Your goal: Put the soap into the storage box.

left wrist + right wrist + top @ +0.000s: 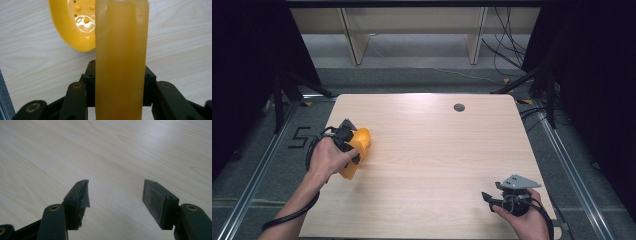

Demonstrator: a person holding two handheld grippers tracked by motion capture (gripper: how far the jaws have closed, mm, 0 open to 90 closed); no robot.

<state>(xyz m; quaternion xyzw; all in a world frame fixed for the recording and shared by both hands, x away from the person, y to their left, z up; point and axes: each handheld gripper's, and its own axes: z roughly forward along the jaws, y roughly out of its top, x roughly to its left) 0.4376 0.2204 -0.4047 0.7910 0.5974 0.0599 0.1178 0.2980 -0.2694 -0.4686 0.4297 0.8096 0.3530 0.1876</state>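
My left gripper (120,85) is shut on an amber, translucent soap-like bar (121,57) that stands up between its jaws. Just beyond the bar, a glossy yellow dish (72,27) with small studs and holes lies on the wooden table (30,62). In the high view the left gripper (352,148) and the yellow-orange mass of bar and dish (360,140) sit at the table's left side under a hand; I cannot tell them apart there. My right gripper (116,192) is open over bare wood, nothing between its jaws. It sits near the front right corner (489,197).
The light wooden table (437,150) has a round grey grommet (459,107) near its far edge. Black cables (507,55) trail on the floor behind the table, and pale shelf legs (354,42) stand beyond. Dark curtains flank both sides.
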